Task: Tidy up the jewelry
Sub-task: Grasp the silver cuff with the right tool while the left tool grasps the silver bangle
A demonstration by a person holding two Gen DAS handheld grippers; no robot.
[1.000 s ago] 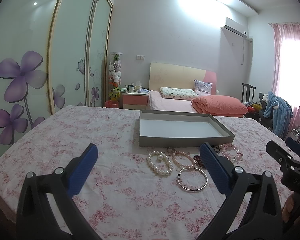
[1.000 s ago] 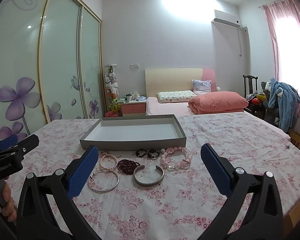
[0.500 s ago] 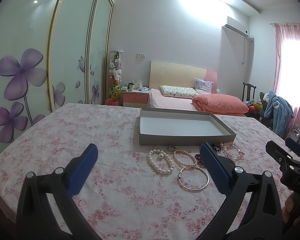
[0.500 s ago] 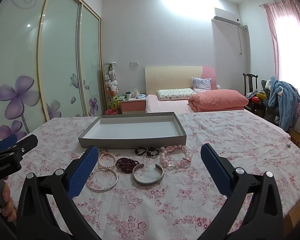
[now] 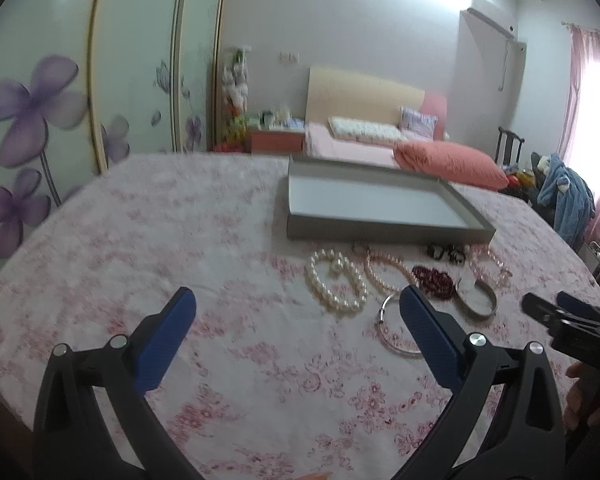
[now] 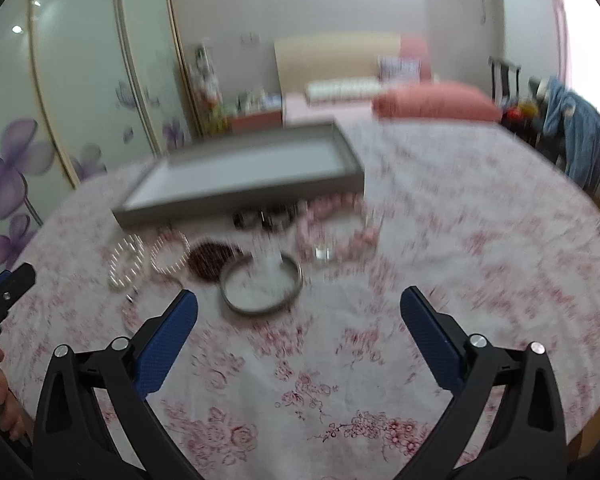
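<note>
The jewelry is all bunched up just in front of the near wall of the grey tray (image 5: 388, 232), lying right on the floral-cloth worktop (image 5: 180, 248). Running left to right from the left wrist view: a chunky white pearl bracelet (image 5: 336, 280), a thinner pinkish pearl strand (image 5: 384, 276) just beside it, a dark red bead bracelet (image 5: 434, 280), a small black piece (image 5: 446, 251) up close to the tray, and a pale pink bead bracelet (image 5: 492, 266) at the far right. Nearer the cameras there's a thin silver bangle (image 5: 392, 328) and an open silver cuff (image 6: 260, 284). The tray itself looks empty, white bottom showing. Both grippers are spread wide with nothing in them: the left gripper (image 5: 296, 316) hovers over bare cloth left of the pile, its right finger overlapping the bangle in view, and the right gripper (image 6: 300, 316) sits low right in front of the cuff. The right wrist picture is pretty blurry, so the finer stuff there is hard to make out.
</note>
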